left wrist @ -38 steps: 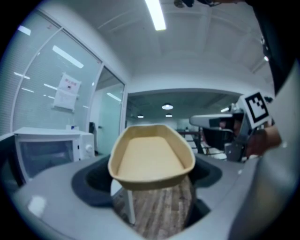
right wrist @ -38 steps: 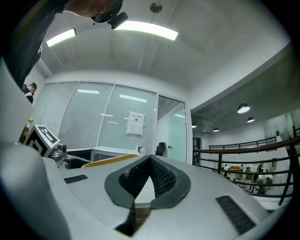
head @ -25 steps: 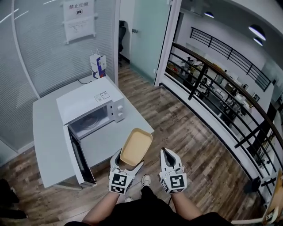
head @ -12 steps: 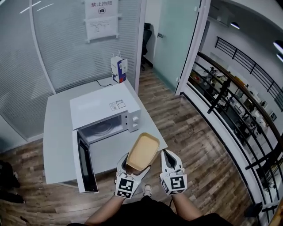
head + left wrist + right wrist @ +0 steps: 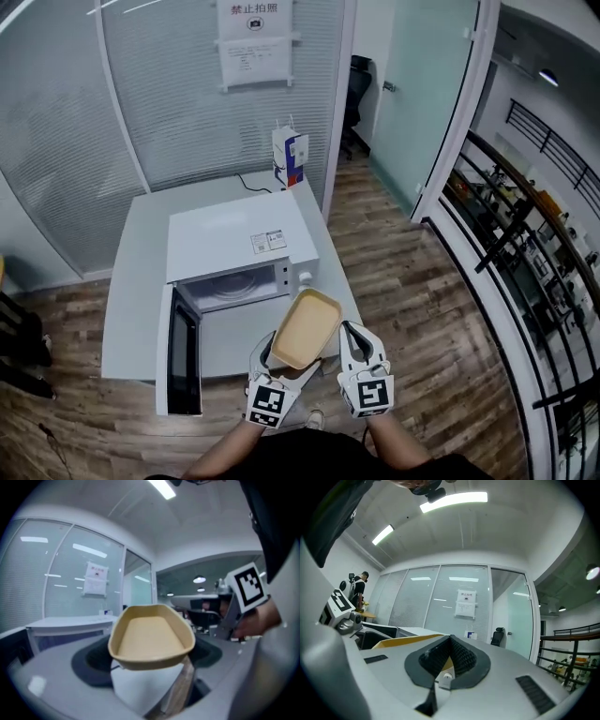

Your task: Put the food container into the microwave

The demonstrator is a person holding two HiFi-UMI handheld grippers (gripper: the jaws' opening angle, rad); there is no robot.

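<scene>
A tan, empty food container (image 5: 306, 328) is tilted up in my left gripper (image 5: 279, 362), which is shut on its near edge. In the left gripper view the container (image 5: 150, 634) fills the middle, above the jaws. The white microwave (image 5: 239, 234) stands on a grey table (image 5: 131, 281). Its door (image 5: 183, 352) is swung open to the left and the cavity (image 5: 234, 286) is lit. The container hangs just in front of the table's near right corner, outside the cavity. My right gripper (image 5: 354, 339) is beside it on the right, pads (image 5: 459, 656) pressed together with nothing between them.
A white and blue carton (image 5: 291, 155) stands at the table's back right corner. Behind the table is a frosted glass wall with a notice (image 5: 251, 39). A black railing (image 5: 506, 234) runs along the right over a wooden floor (image 5: 412, 309).
The view has closed in on the table. The microwave now sits nearer and more central. The container, still in my left gripper, is closer to the open cavity. The right gripper keeps alongside.
</scene>
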